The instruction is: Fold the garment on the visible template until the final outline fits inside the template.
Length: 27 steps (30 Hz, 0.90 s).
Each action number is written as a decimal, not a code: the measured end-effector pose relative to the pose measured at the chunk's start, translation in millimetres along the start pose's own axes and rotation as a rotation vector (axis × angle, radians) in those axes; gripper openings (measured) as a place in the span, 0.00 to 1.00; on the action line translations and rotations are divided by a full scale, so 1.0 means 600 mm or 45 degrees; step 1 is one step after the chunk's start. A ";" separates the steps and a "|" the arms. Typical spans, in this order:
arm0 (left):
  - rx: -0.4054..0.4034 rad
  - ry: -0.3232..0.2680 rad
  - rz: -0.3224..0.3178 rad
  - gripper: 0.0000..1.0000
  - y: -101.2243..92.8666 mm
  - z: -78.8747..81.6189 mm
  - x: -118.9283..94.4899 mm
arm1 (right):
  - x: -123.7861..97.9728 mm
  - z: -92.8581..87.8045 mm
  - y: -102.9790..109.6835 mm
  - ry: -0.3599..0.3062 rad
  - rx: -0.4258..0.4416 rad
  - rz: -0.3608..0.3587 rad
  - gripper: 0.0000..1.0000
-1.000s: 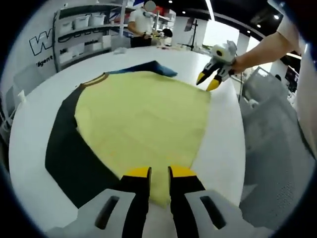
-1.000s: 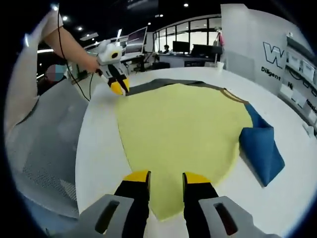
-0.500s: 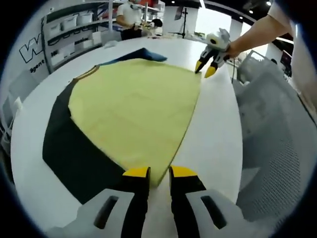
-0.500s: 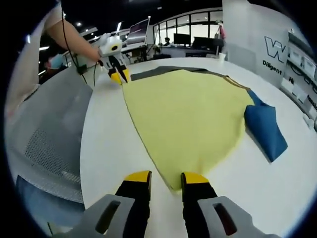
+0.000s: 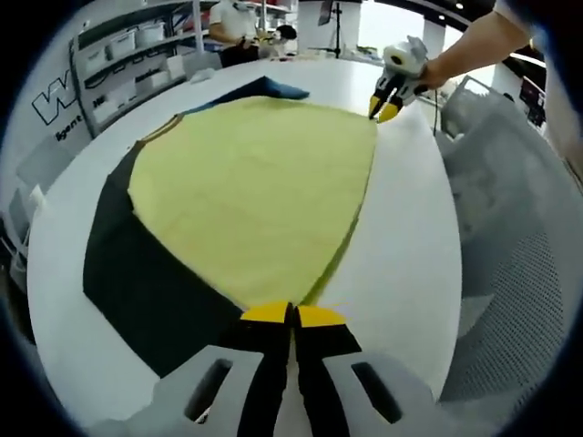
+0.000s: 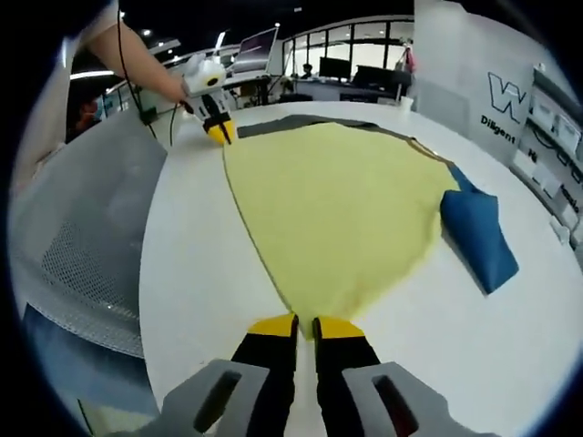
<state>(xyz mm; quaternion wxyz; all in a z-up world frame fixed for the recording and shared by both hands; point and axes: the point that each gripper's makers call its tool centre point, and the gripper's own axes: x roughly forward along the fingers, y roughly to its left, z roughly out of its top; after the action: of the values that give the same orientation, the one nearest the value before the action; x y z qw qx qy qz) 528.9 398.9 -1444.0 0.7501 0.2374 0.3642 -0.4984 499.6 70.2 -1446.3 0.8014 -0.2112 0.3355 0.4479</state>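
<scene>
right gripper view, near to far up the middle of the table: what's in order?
right gripper → yellow garment → dark template edge past its far side → desks with monitors at the back.

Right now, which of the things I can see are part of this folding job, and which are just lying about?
Part of the job:
- yellow garment with its blue sleeve
- dark template under it
- left gripper and right gripper, each closed on a garment corner
- white table

Just lying about:
- shelves with bins
- desks with monitors
- grey mesh chair
</scene>
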 end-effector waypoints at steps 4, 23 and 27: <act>-0.018 0.018 0.000 0.01 -0.012 -0.004 -0.003 | -0.004 -0.006 0.007 0.010 0.010 0.002 0.00; -0.115 0.099 -0.022 0.01 -0.104 -0.053 -0.037 | -0.046 -0.022 0.125 0.053 -0.035 0.160 0.00; -0.123 0.101 -0.031 0.01 -0.115 -0.056 -0.040 | -0.048 -0.032 0.139 0.061 -0.022 0.166 0.00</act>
<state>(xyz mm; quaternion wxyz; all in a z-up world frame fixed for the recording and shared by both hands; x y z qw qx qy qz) 449.4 410.3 -1445.7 0.7397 0.2160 0.4199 -0.4794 410.2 83.8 -1441.8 0.7604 -0.2066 0.3639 0.4967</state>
